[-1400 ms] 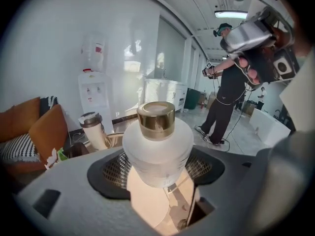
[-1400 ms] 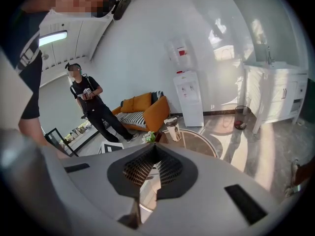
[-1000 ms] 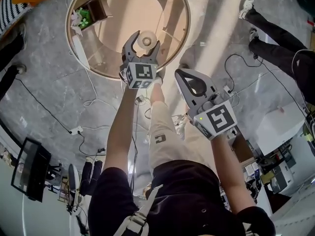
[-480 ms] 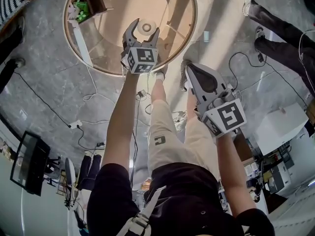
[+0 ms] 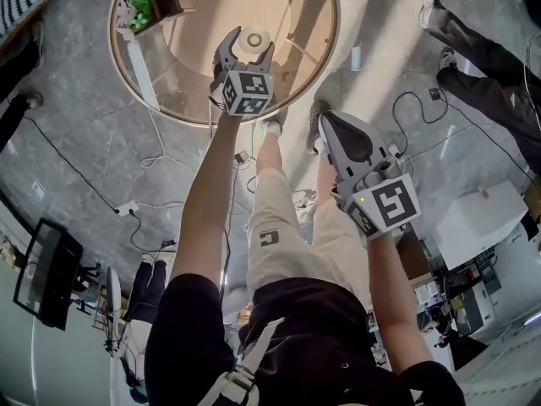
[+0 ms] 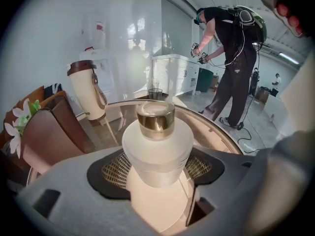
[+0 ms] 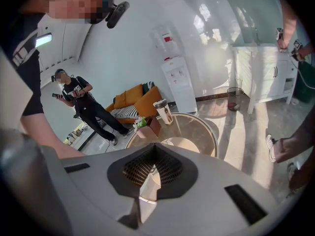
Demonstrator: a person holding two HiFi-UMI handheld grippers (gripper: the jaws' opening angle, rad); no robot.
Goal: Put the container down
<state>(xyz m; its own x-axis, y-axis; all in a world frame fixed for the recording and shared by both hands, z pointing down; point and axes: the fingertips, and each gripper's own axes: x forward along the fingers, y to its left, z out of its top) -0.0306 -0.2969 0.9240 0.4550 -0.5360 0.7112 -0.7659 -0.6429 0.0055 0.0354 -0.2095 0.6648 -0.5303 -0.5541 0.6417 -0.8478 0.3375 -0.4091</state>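
As the left tongs (image 5: pixel 248 51) have edged farther over the round glass-topped counter (image 5: pixel 144 83), we note them still clenched on the frosted white container with gold cap (image 6: pixel 156 149); we judge it not yet set down; right tongs (image 5: pixel 330 125) closed, empty.

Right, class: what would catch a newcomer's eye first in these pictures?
The white, gold-capped container gripped in the left claw, over the round glass table. Then the right claw, shut and empty, held back over the floor; a cream tumbler stands near the table's far edge.
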